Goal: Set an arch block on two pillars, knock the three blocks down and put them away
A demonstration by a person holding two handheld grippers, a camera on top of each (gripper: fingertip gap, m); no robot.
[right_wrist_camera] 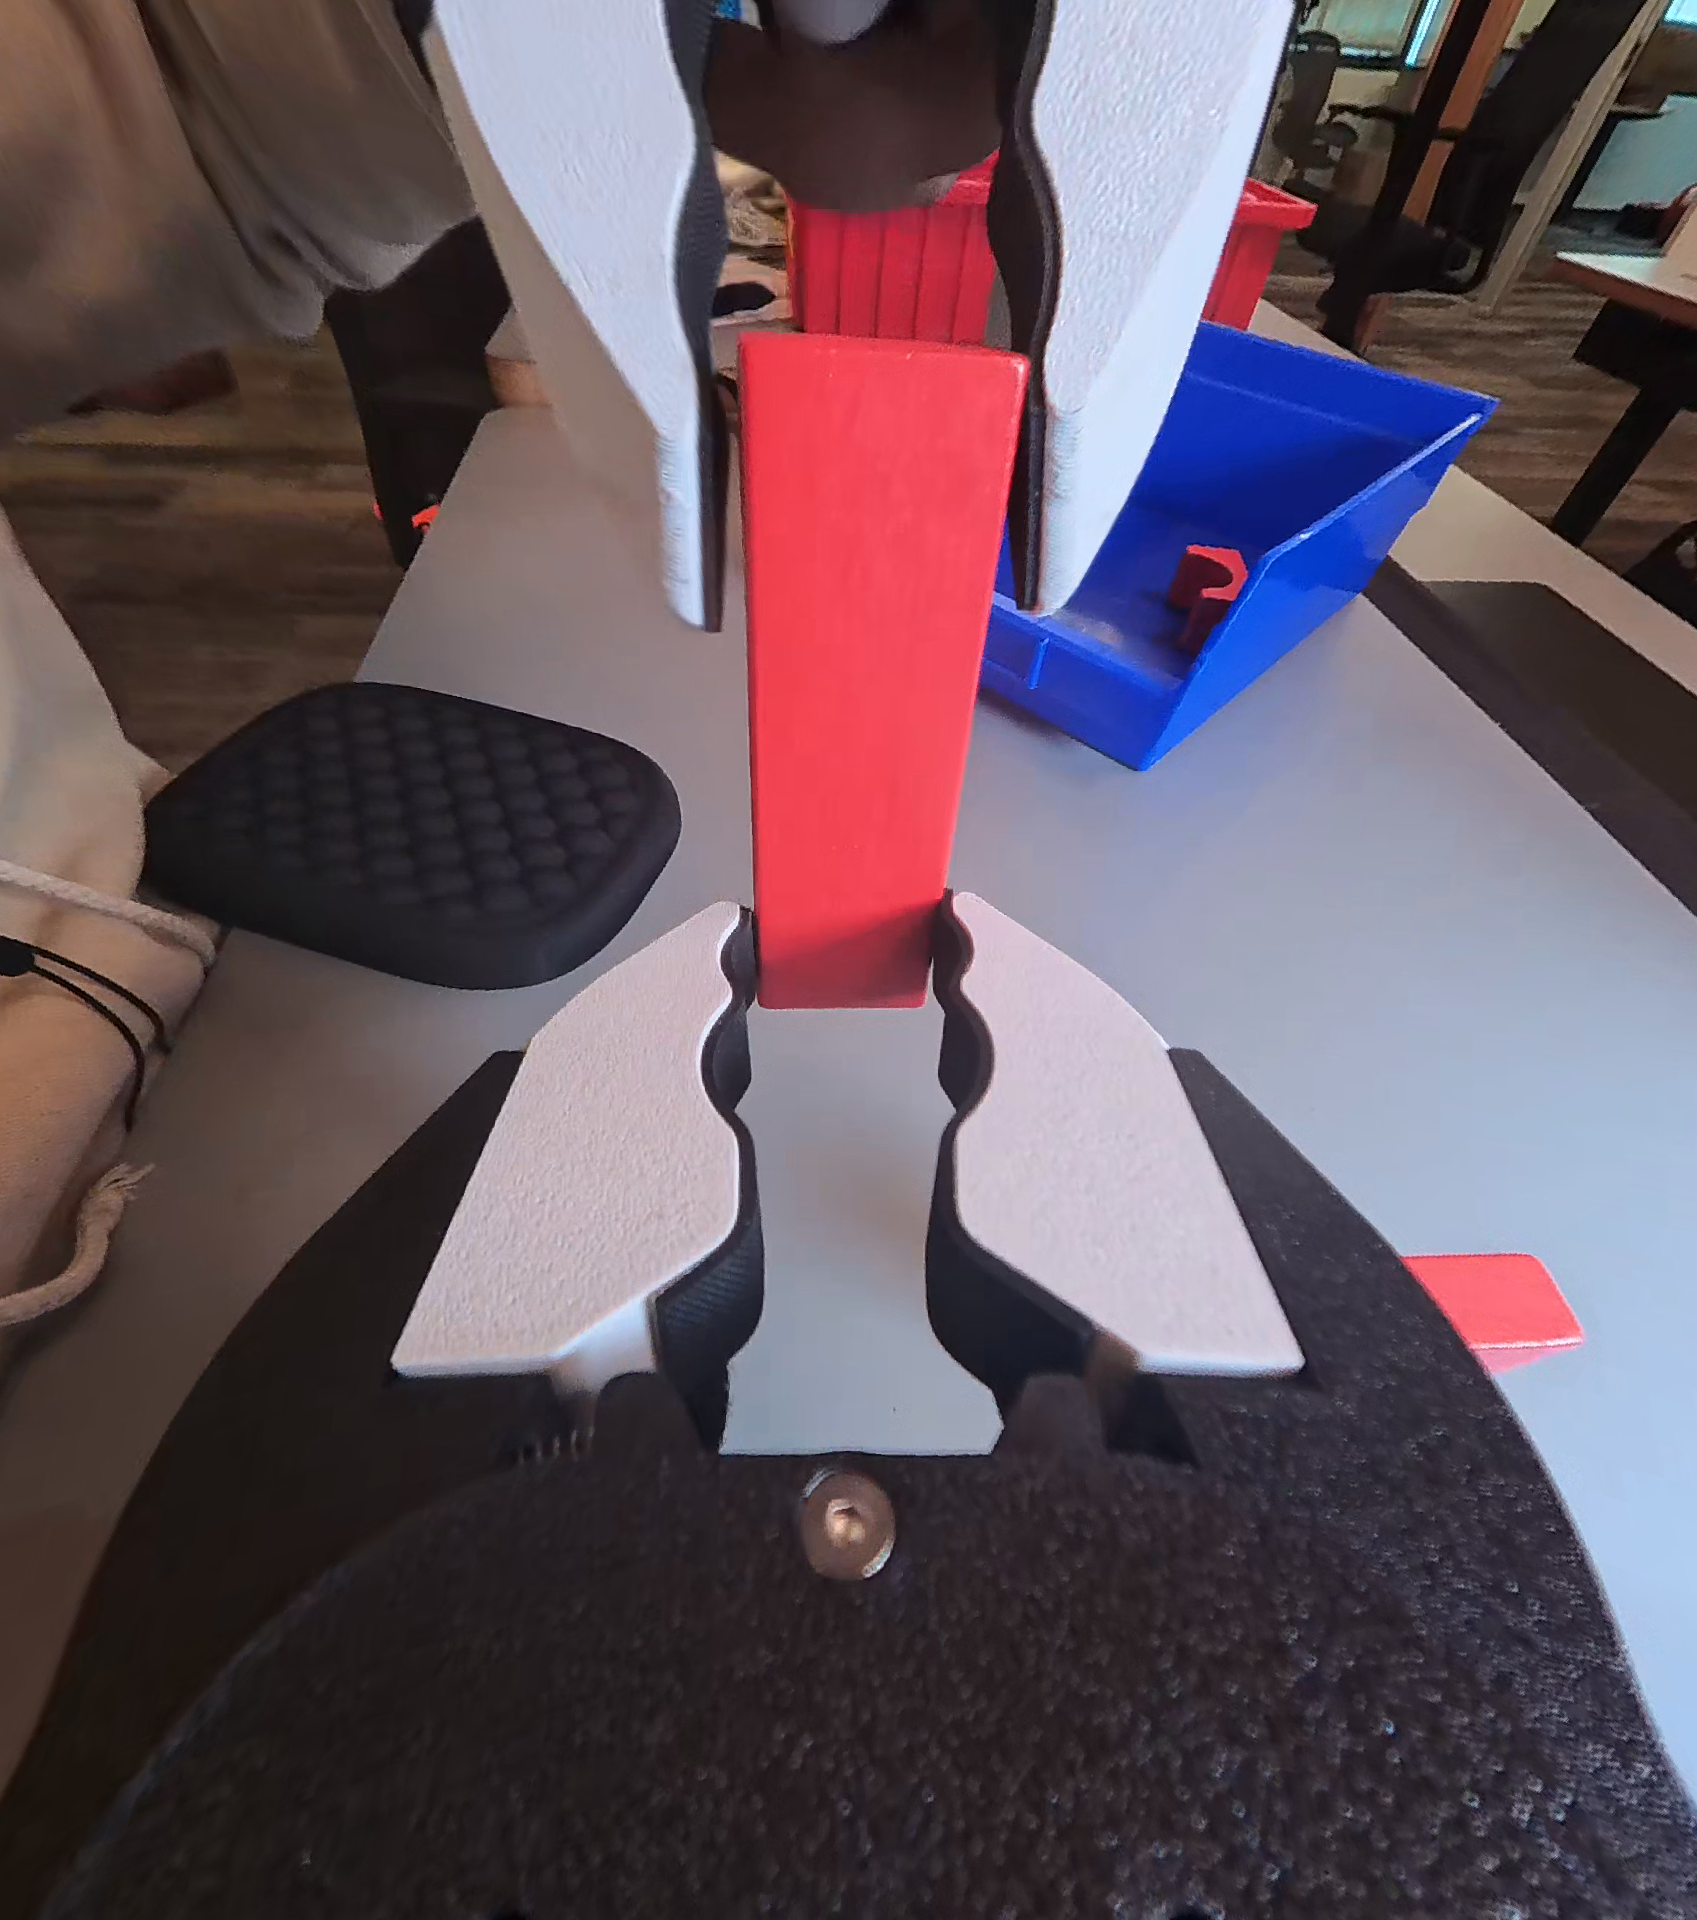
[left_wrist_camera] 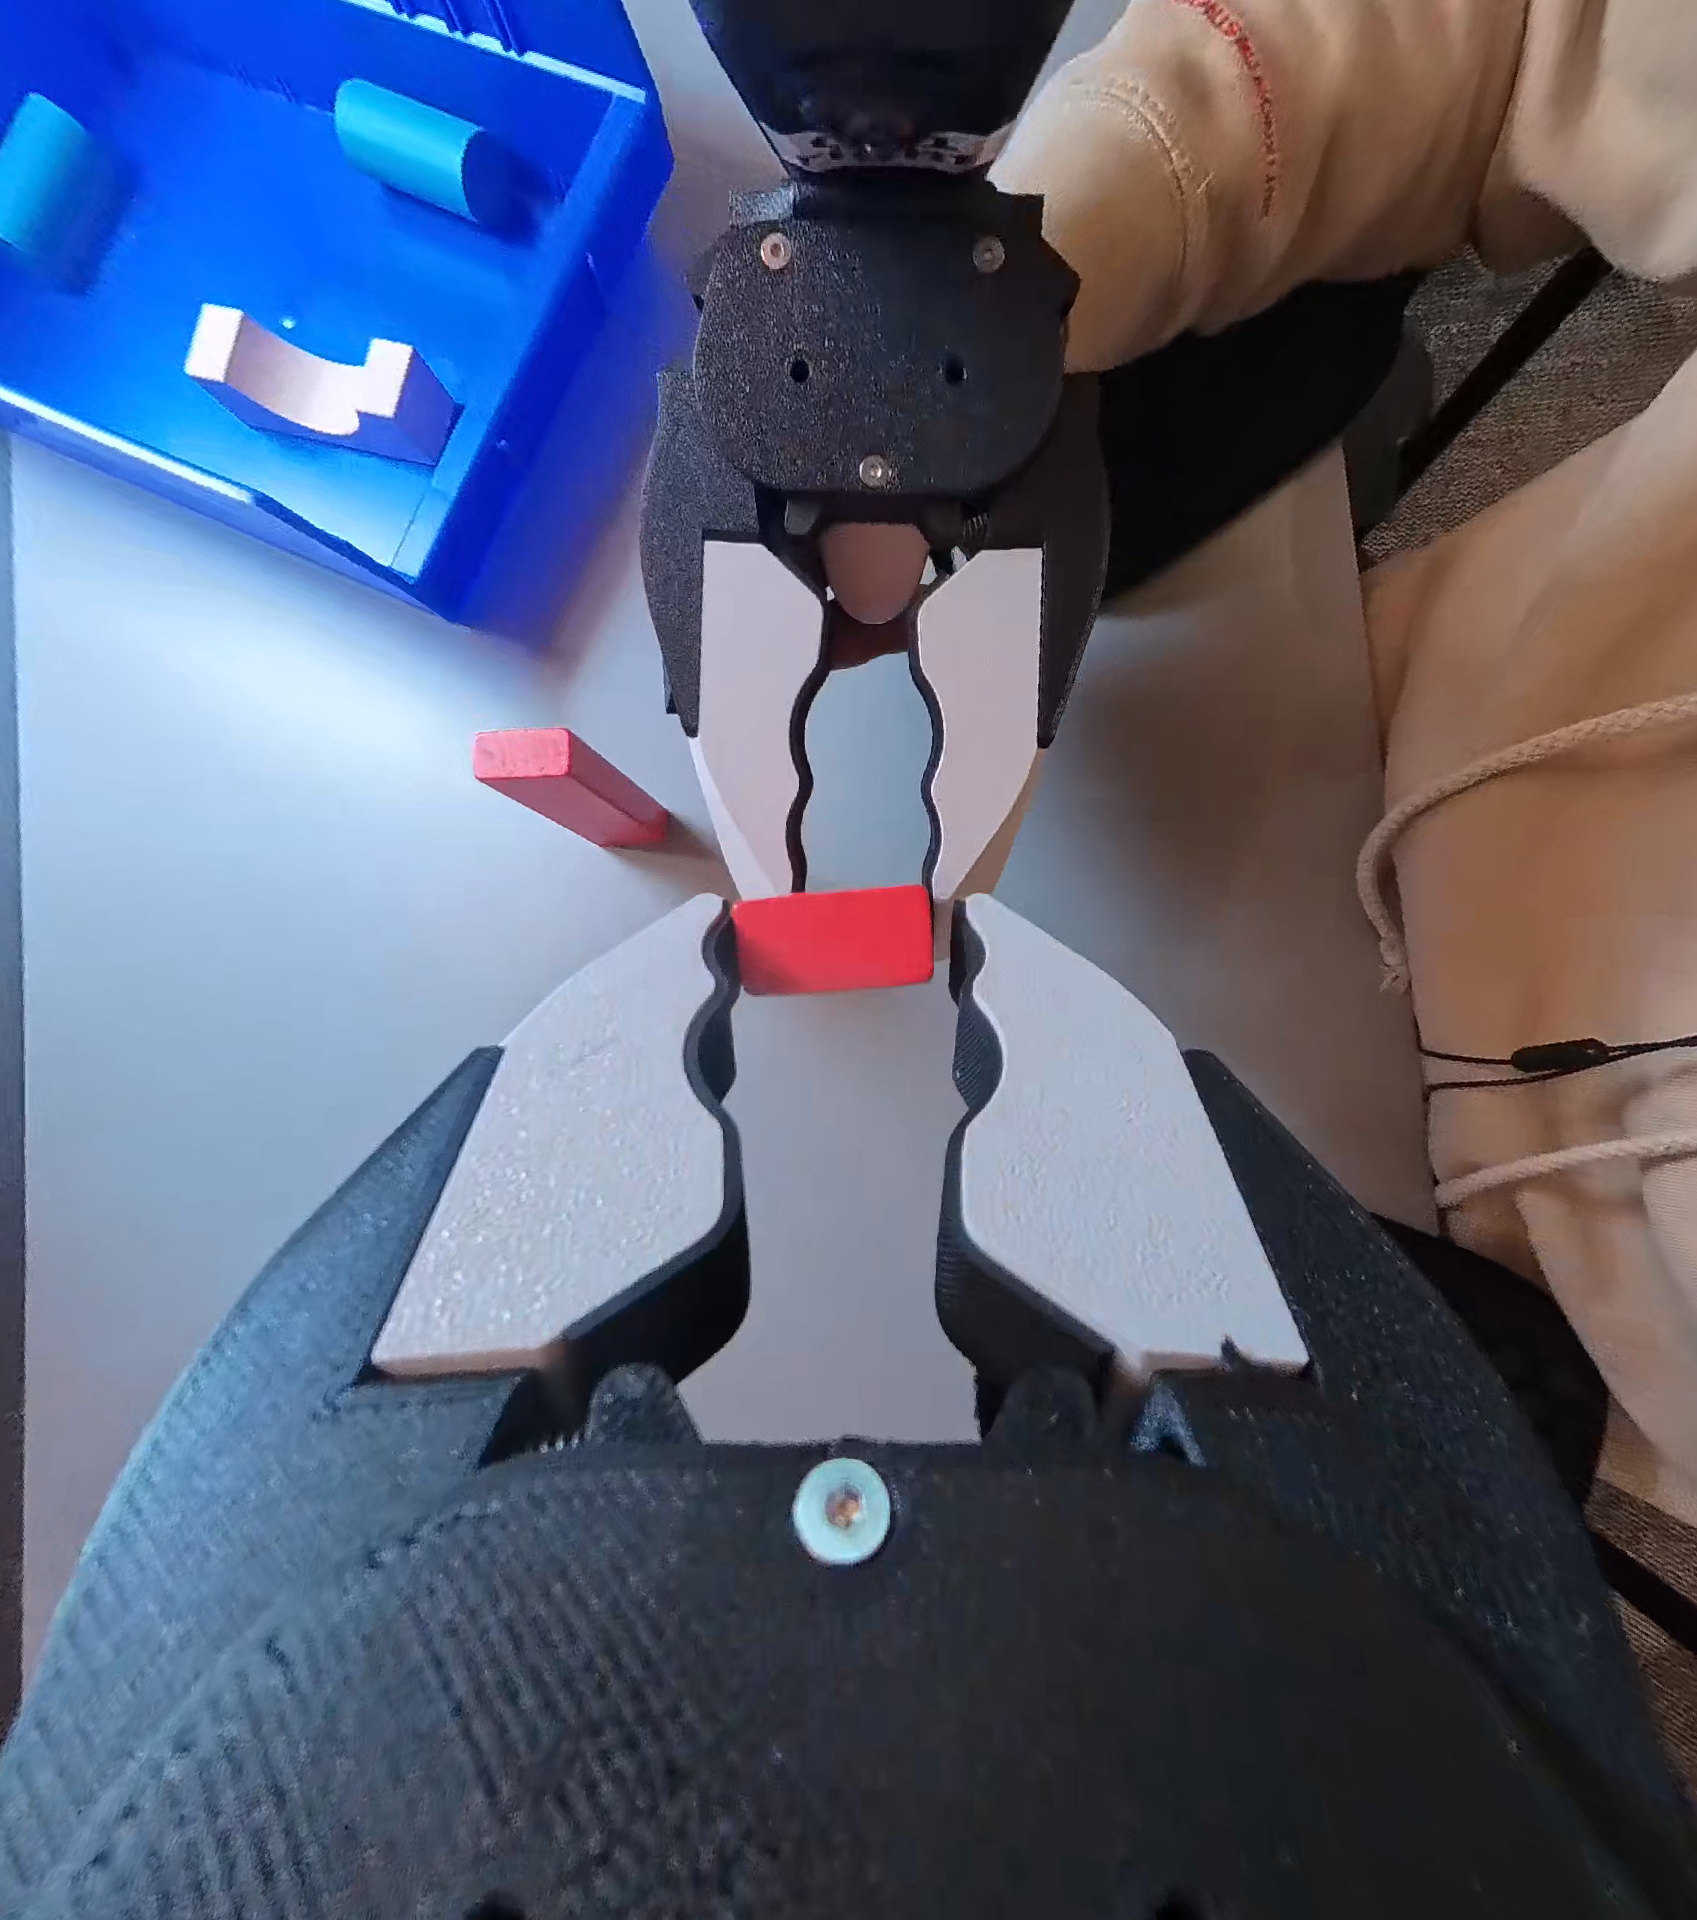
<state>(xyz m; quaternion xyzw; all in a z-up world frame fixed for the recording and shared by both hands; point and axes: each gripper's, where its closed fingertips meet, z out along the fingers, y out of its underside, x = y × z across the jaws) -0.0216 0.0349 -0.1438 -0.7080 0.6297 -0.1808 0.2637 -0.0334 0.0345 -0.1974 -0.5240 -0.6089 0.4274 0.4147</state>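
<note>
the grey worktop [right_wrist_camera: 1291, 935] is the biggest thing here, and the blue bin [left_wrist_camera: 553, 343] sits on it as our landmark. inside the blue bin lie two light blue round blocks [left_wrist_camera: 39, 187] and a pale arch block [left_wrist_camera: 304, 379]. near the open front of the blue bin, a red pillar [right_wrist_camera: 870, 665] stands up tall on the worktop. the right hand-held gripper [right_wrist_camera: 844, 956] is closed part way on the bottom of this pillar, with its fingers touching both sides. the left hand-held gripper [left_wrist_camera: 836, 940] comes down from above and sits around the top of the same pillar; whether it is pressing on the block or just hugging it loosely, i cannot tell. a second red pillar [left_wrist_camera: 569, 784] lies flat on the worktop, between the standing one and the blue bin. it looks like the step in hand is standing up the first pillar, so the job is only just starting. next, both hand-held grippers need to let go softly so the pillar does not tip, then lift the flat pillar and stand it close by. the arch stays in the blue bin for now.
</note>
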